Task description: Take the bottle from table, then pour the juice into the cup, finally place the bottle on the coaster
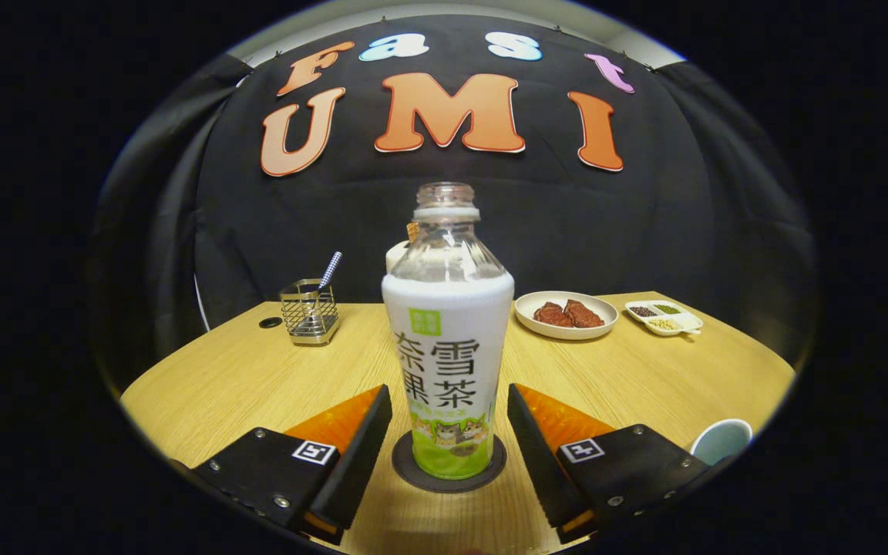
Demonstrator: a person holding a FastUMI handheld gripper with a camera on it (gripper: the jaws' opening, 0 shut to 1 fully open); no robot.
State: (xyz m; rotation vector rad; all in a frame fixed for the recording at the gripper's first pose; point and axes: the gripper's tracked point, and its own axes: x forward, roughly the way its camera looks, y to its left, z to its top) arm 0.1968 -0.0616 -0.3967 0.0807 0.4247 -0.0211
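Standing upright on the dark round coaster [413, 472], the bottle [448, 339] sat between the fingers of our tool [449, 439], and we judged the last step of the task to be in hand: the placing. Our tool was spread wide, a clear gap showing on each side between finger and bottle, so nothing was gripped. The bottle's neck was uncapped and its clear upper part looked empty, though we could not see through the label below. At about four o'clock from the bottle, just beyond the right finger, lay the rim of the cup [723, 439]; whether it held juice we could not tell. Farther back on the wooden surface [243, 378] we saw a wire holder [309, 311] with a utensil at ten o'clock, a plate [566, 314] with dark food at two o'clock, and a small divided dish [664, 316] beside it. We thought the next move called for drawing the tool straight back towards six o'clock, fingers kept apart, so neither would clip the bottle and tip it off the coaster.
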